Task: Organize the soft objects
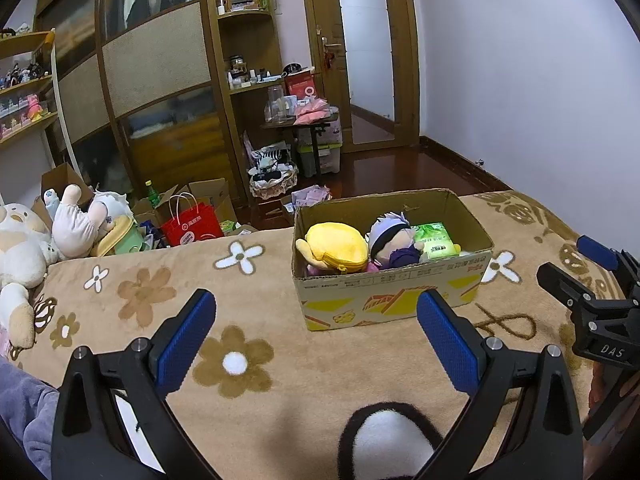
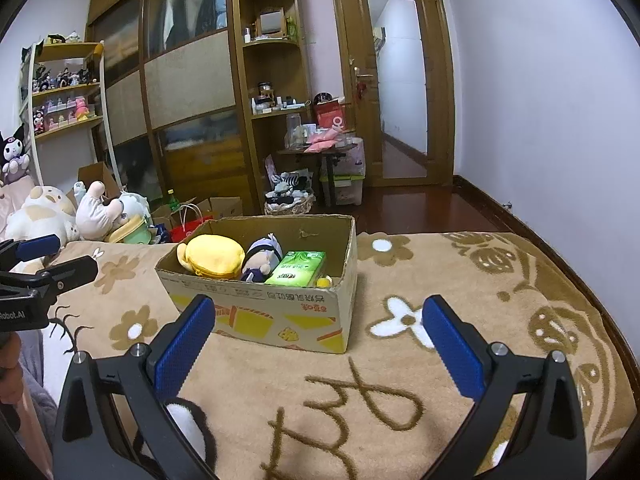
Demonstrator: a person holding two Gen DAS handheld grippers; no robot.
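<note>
Facing cardboard box (image 1: 394, 276) on blanket (image 1: 280, 320); plush pile (image 1: 60, 232) left.

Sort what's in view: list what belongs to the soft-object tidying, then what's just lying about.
Job: cardboard box, yellow plush, purple-haired doll, green tissue pack, plush pile, both open claws.
Lying about: red paper bag, green bottle, wicker basket.
</note>
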